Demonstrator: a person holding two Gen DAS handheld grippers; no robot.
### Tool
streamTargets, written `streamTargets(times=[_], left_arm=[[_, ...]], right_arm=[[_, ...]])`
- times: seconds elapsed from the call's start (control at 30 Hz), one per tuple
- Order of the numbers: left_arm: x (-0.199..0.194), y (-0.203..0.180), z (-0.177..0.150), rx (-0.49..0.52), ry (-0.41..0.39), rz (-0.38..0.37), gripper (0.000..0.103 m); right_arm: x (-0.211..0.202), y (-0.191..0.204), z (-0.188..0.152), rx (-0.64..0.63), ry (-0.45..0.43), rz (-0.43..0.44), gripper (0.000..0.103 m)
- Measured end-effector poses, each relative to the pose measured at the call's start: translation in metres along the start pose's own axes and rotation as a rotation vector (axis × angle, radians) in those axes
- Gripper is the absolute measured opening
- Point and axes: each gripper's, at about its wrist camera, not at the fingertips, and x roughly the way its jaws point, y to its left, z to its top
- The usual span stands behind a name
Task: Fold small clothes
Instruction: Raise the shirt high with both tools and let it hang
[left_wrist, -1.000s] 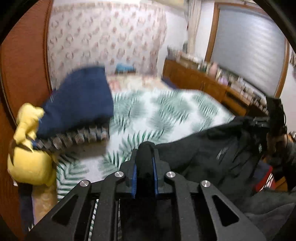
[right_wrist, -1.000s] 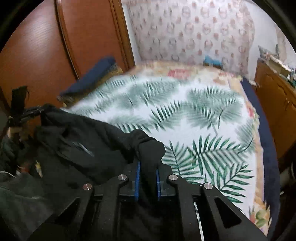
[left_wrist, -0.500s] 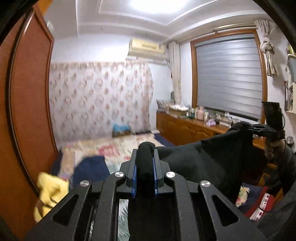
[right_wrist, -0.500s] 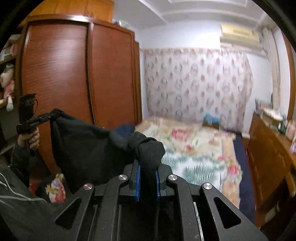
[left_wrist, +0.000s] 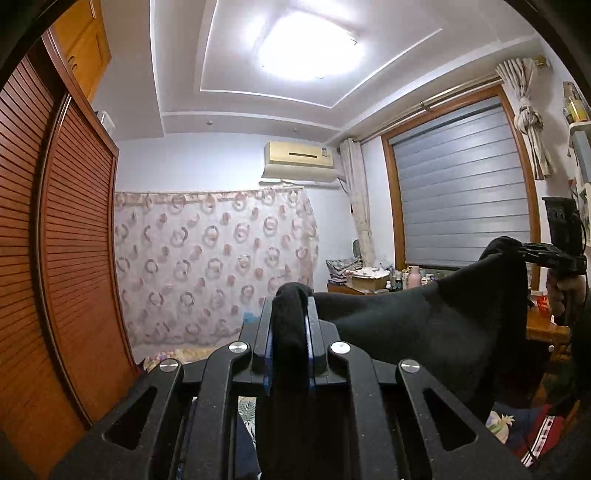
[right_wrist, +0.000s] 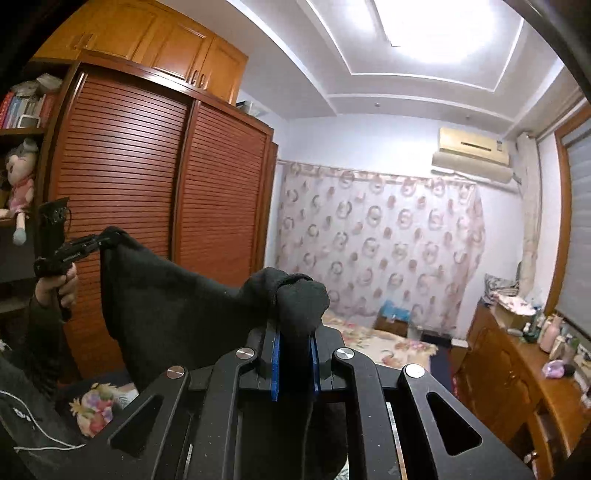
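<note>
Left wrist view: the left gripper (left_wrist: 290, 325) and right gripper (left_wrist: 517, 249) both clamp the black garment (left_wrist: 424, 328), its lower part hidden.

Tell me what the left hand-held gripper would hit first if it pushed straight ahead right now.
Probably nothing close: beyond the left hand-held gripper, shut on the black garment, the way looks open above the bed up to the patterned curtain on the far wall. Depth is uncertain.

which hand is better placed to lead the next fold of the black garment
Neither clearly. The left gripper and right gripper are each shut on a bunched corner of the black fabric garment, which hangs stretched between them at similar height. I'd lower both together onto the bed.
</note>
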Motion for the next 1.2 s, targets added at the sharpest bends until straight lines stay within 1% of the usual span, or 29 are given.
streamTargets(times=[0.07,0.13,0.17,0.27,0.33,0.4,0.43,0.53,0.57,0.6,0.73,0.77,0.8,0.87,0.9,0.93,1.03,1.2], left_arm=[[0.014,0.0,-0.004,0.009,0.013,0.012,0.014],[0.03,-0.003,-0.01,0.015,0.034,0.017,0.014],[0.047,-0.003,-0.017,0.018,0.059,0.018,0.014],[0.092,-0.003,-0.039,0.029,0.117,0.027,0.014],[0.121,-0.004,-0.057,0.041,0.146,0.033,0.014],[0.171,0.001,-0.088,0.04,0.2,0.044,0.014],[0.186,0.0,-0.097,0.04,0.217,0.044,0.014],[0.258,0.004,-0.144,0.039,0.309,0.054,0.014],[0.27,0.002,-0.152,0.038,0.329,0.054,0.014],[0.294,0.003,-0.168,0.034,0.365,0.05,0.014],[0.351,-0.002,-0.199,0.043,0.459,0.049,0.014],[0.362,-0.002,-0.204,0.049,0.475,0.054,0.014],[0.37,-0.002,-0.209,0.051,0.49,0.056,0.014],[0.387,-0.004,-0.221,0.05,0.521,0.053,0.014],[0.393,-0.004,-0.225,0.052,0.533,0.054,0.014],[0.399,-0.004,-0.227,0.056,0.543,0.055,0.014],[0.423,-0.003,-0.243,0.062,0.588,0.057,0.014],[0.453,-0.002,-0.264,0.078,0.65,0.06,0.015]], right_arm=[[0.005,0.001,-0.006,-0.003,0.014,-0.024,0.012],[0.02,-0.001,-0.015,0.01,0.049,-0.033,0.012],[0.03,0.001,-0.019,0.013,0.071,-0.04,0.012],[0.065,-0.009,-0.039,0.025,0.149,-0.065,0.012],[0.094,-0.021,-0.059,0.035,0.207,-0.083,0.012],[0.128,-0.034,-0.083,0.044,0.261,-0.083,0.012],[0.145,-0.041,-0.097,0.054,0.286,-0.084,0.012],[0.195,-0.062,-0.132,0.089,0.345,-0.097,0.012],[0.212,-0.067,-0.142,0.105,0.365,-0.101,0.012],[0.229,-0.074,-0.154,0.121,0.387,-0.107,0.012],[0.292,-0.097,-0.178,0.183,0.466,-0.123,0.012],[0.303,-0.099,-0.18,0.188,0.483,-0.129,0.012],[0.316,-0.104,-0.189,0.192,0.502,-0.137,0.012],[0.335,-0.107,-0.178,0.204,0.523,-0.14,0.012],[0.345,-0.111,-0.184,0.219,0.535,-0.134,0.012],[0.365,-0.114,-0.171,0.225,0.545,-0.133,0.012],[0.379,-0.122,-0.167,0.235,0.574,-0.129,0.012],[0.391,-0.13,-0.186,0.271,0.615,-0.116,0.012]])
